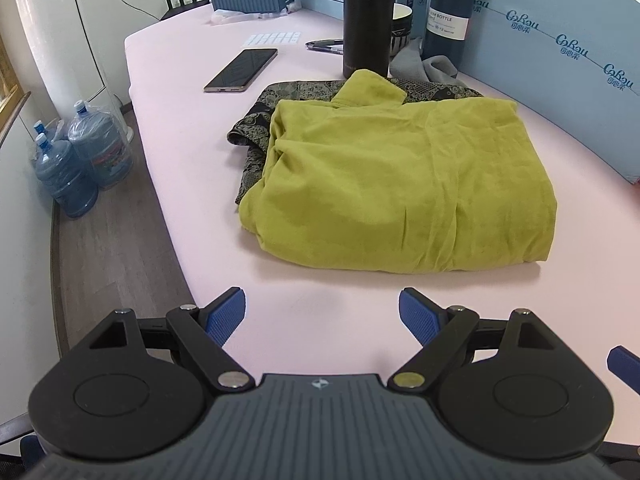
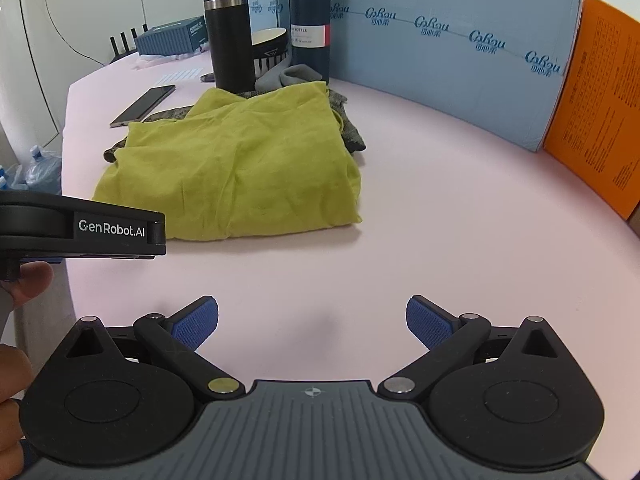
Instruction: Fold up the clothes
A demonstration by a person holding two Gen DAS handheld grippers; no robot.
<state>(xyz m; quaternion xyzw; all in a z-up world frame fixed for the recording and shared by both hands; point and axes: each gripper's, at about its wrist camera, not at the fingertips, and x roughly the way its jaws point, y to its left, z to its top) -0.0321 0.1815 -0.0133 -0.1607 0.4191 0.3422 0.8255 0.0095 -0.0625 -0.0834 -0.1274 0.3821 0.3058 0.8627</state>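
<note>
Already the yellow-green garment (image 1: pixel 404 184) lies as a compact, roughly squared bundle on the pink table (image 1: pixel 320 320), resting on a dark patterned garment (image 1: pixel 256 120) whose edges stick out beyond its far and left sides. That fits two stages equally: a fold just finished with your grippers drawn back, or a loosely gathered piece waiting for one more pass. So judge by the cloth itself (its near edge is rounded and wrinkled, not crisp) before you commit to anything.

If you do work it further, come in low and level, take only the top layers at a corner, and keep both grippers moving together so the bundle does not skew or drag the patterned piece underneath.

Your left gripper (image 1: pixel 322 314) has its blue pads spread wide with nothing between them; the garment sits ahead of it and slightly to its right, clear of the fingertips, with bare table between. Your right gripper (image 2: pixel 312 320) is likewise spread and empty; from it the garment (image 2: pixel 236 164) lies ahead and to the left, well apart. Beyond the bundle stand a black flask (image 1: pixel 367 16) and a dark bottle (image 1: pixel 450 8), with a phone (image 1: pixel 241 70) off to the far left, so keep any sweep short.
</note>
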